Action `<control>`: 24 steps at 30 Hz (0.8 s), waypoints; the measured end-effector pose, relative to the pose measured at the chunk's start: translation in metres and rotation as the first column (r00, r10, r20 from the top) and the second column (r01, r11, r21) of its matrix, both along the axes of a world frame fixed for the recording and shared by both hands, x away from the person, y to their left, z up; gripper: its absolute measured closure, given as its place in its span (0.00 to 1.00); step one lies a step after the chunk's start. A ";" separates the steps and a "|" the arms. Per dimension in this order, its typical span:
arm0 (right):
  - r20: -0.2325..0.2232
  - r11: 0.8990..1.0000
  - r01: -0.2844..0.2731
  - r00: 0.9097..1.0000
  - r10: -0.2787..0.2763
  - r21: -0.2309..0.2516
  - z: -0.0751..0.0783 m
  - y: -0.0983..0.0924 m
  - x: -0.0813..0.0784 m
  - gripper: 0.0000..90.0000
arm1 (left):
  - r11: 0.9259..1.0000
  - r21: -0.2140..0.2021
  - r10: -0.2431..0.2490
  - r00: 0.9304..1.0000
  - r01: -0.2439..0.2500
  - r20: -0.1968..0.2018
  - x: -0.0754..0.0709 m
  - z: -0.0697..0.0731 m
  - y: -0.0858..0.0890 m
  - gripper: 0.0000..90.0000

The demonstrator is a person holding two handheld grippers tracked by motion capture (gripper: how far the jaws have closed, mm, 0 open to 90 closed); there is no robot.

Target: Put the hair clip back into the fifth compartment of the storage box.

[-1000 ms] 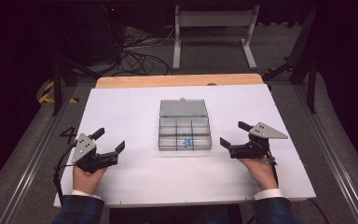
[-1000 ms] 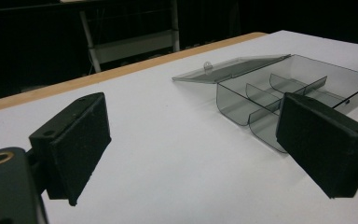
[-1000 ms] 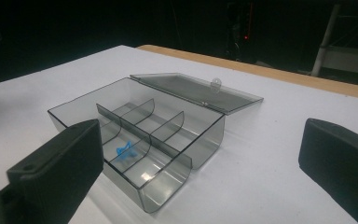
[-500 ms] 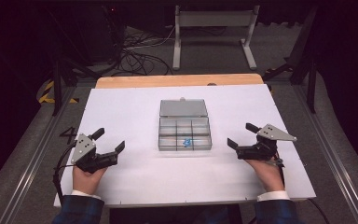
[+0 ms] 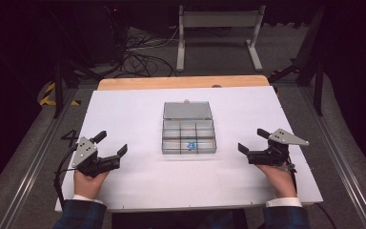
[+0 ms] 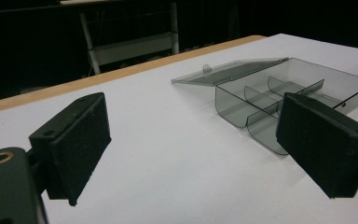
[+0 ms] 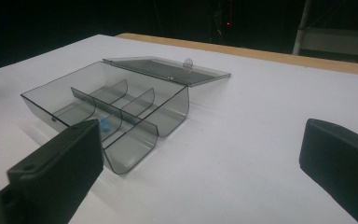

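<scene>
A clear grey plastic compartment box [image 5: 188,136] lies in the middle of the white table, its lid [image 5: 187,110] folded flat behind it. A small blue item [image 5: 190,145] sits in the near middle compartment and shows as a blue speck [image 7: 105,124] in the right gripper view. My left gripper [image 5: 111,143] rests at the table's left, open and holding nothing, with the box [image 6: 289,100] ahead to its right. At the table's right my right gripper [image 5: 252,141] is open and holding nothing, with the box [image 7: 107,109] ahead to its left.
The white table top [image 5: 138,119] has a wooden strip [image 5: 183,82] along its far edge. Beyond it stand a metal frame [image 5: 218,33] and cables [image 5: 138,52] on the dark floor. Bare table surface lies between each gripper and the box.
My right gripper has drifted right and slightly nearer to the front edge, away from the box. The left gripper has stayed where it was.
</scene>
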State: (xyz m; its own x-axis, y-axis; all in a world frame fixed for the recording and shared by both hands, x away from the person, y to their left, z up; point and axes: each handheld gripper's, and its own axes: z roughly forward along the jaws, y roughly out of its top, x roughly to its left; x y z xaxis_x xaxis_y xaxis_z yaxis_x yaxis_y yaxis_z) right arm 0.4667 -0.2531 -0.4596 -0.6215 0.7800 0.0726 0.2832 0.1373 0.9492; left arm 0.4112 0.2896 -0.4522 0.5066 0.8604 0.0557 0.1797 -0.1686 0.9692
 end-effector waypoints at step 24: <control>-0.058 0.998 0.057 0.997 -0.058 -0.025 -0.010 -0.024 -0.005 0.00 | 1.000 -0.024 -0.013 1.000 0.013 -0.010 0.000 0.000 0.002 0.10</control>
